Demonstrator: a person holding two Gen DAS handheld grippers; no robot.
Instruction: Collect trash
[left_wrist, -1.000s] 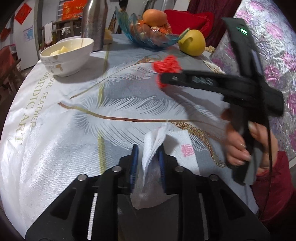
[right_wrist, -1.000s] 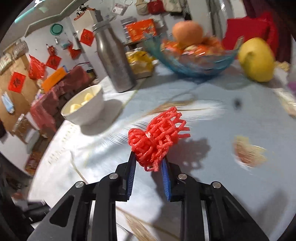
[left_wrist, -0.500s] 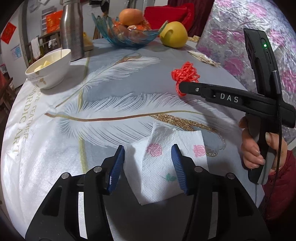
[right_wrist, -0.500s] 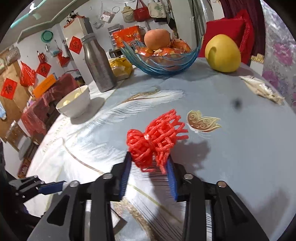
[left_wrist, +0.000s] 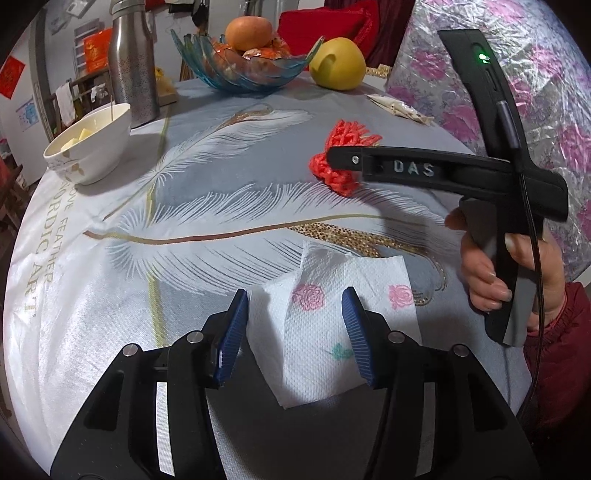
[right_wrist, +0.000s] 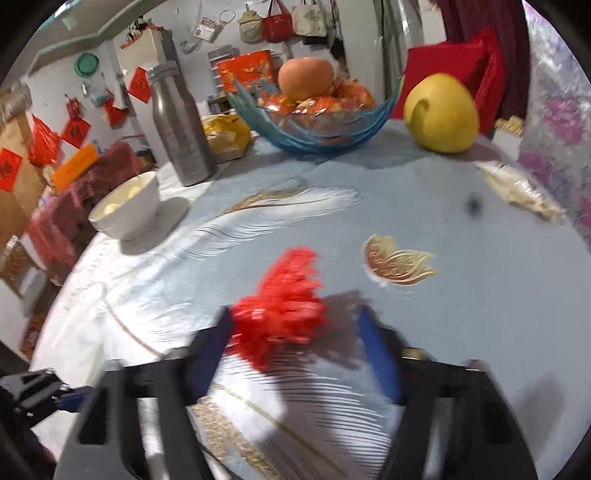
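I am easing my left gripper (left_wrist: 293, 332) off the soft, featherlight napkin (left_wrist: 325, 325), jaws released. My right gripper (right_wrist: 295, 343), jaws just opening, is letting the springy red net (right_wrist: 284, 295) go; both are best pinched mid-bunch.

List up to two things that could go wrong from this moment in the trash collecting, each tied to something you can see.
1. Both grippers have just been opening: the paper napkin lies loose between the left gripper fingers, so it may stay on the table.
2. The red foam net sits off-centre in the right gripper, so a regrasp could miss it.
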